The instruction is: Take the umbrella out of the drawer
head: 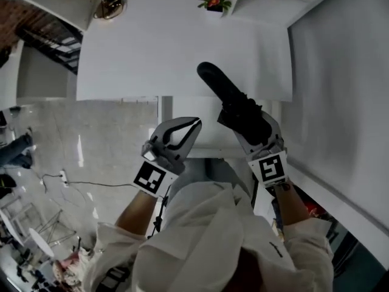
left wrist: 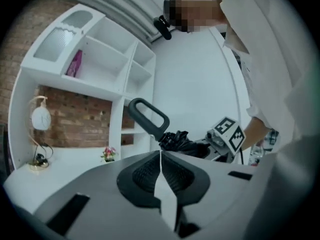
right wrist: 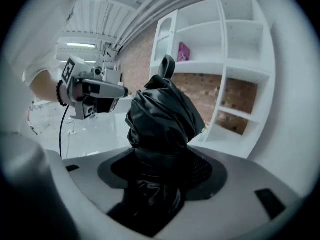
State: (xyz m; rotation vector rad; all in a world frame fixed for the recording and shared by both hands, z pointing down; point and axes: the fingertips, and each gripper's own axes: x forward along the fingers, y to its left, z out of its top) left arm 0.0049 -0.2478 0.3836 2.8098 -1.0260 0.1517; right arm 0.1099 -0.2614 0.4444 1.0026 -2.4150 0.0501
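Black folded umbrella (head: 234, 105), the only one, is clamped by its canopy in the right gripper's (head: 254, 131) jaws, held in the air. Its long axis runs straight out from them, handle over the table's (head: 134, 59) near edge. Just beside it, the left gripper (head: 189, 126) has its jaws closed on nothing.

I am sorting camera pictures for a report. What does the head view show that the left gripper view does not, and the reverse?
Head view only: the pale floor with a cable on it. Left gripper view only: a pink item on an upper shelf. Both: the black umbrella held in the right gripper, and the flower pot.
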